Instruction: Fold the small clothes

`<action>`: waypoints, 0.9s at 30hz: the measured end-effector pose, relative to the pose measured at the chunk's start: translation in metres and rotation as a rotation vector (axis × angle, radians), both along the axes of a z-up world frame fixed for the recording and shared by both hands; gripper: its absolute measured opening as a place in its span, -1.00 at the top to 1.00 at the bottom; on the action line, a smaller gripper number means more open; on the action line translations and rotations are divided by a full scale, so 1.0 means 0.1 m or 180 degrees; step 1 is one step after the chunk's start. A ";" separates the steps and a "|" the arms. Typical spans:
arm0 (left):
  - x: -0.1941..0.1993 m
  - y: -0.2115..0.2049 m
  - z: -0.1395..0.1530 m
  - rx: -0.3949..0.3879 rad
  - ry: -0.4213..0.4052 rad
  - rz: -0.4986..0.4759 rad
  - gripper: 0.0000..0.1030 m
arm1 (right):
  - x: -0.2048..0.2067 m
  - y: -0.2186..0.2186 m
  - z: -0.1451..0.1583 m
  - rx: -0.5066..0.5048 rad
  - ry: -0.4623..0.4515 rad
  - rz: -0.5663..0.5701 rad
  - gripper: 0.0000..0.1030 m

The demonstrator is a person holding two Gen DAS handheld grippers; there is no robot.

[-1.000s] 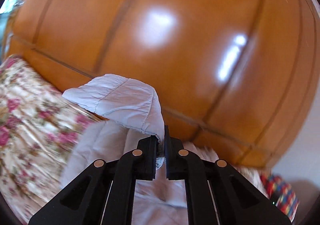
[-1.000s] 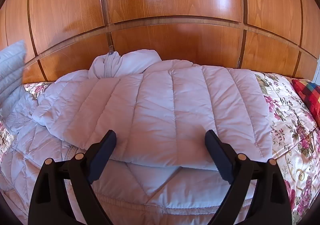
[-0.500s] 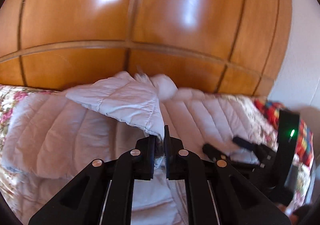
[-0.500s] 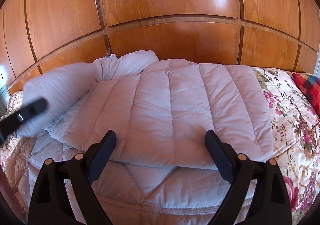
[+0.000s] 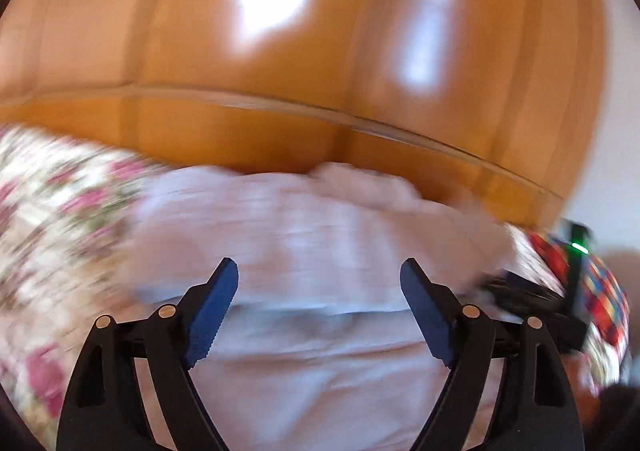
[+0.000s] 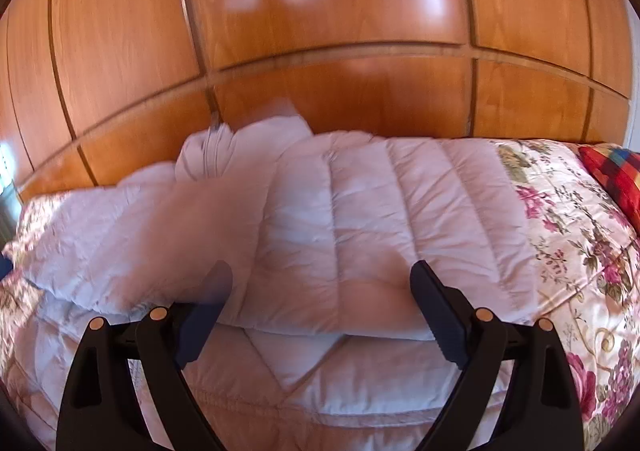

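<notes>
With my left gripper [image 5: 319, 305] fingers opening on nothing and my right gripper [image 6: 322, 307] fingers apart and empty, the blurred sleeve [image 6: 192, 235] at left of the right wrist frame could slide off the puffer jacket [image 6: 392, 227].

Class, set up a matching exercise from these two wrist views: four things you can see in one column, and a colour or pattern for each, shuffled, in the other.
Things:
1. puffer jacket
2. bedspread
3. wall panels
4. cushion

Looks:
A. glossy orange-brown wood
B. red with bright checks
C. pale lilac, quilted
D. cream with pink flowers

Pairs: 1-C, 2-D, 3-A, 4-B
</notes>
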State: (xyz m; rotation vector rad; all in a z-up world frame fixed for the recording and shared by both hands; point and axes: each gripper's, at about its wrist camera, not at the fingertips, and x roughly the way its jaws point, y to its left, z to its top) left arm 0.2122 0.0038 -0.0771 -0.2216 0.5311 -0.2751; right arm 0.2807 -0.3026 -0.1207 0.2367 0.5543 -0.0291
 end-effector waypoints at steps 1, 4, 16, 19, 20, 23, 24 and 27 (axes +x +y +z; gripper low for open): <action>0.01 0.15 -0.03 -0.0068 0.0090 0.0158 -0.59 | -0.02 -0.04 0.00 0.0097 0.0010 0.0002 -0.75; 0.06 0.66 -0.19 -0.0366 0.0487 0.0615 -0.59 | -0.11 -0.20 0.03 0.0563 0.0007 0.0110 -0.74; 0.49 0.75 -0.52 -0.0140 0.1205 0.0554 -0.54 | 0.02 -0.43 -0.05 0.2039 0.0363 0.0349 -0.55; 0.66 0.68 -0.49 -0.0084 0.1226 0.0627 -0.54 | 0.10 -0.36 -0.07 0.1866 0.0517 0.0211 -0.28; 0.70 0.69 -0.48 -0.0118 0.1225 0.0661 -0.54 | 0.11 -0.34 -0.07 0.1800 0.0516 0.0220 -0.07; 0.83 0.73 -0.44 -0.0103 0.1136 0.0790 -0.54 | 0.21 -0.21 0.03 0.1585 0.0620 0.0361 0.85; 0.85 0.75 -0.42 -0.0070 0.1093 0.0874 -0.51 | 0.23 -0.20 0.08 0.1537 0.0623 0.0365 0.91; 0.88 0.84 -0.38 -0.0134 0.1003 0.1042 -0.43 | 0.28 -0.22 0.51 0.1185 0.0303 0.0274 0.93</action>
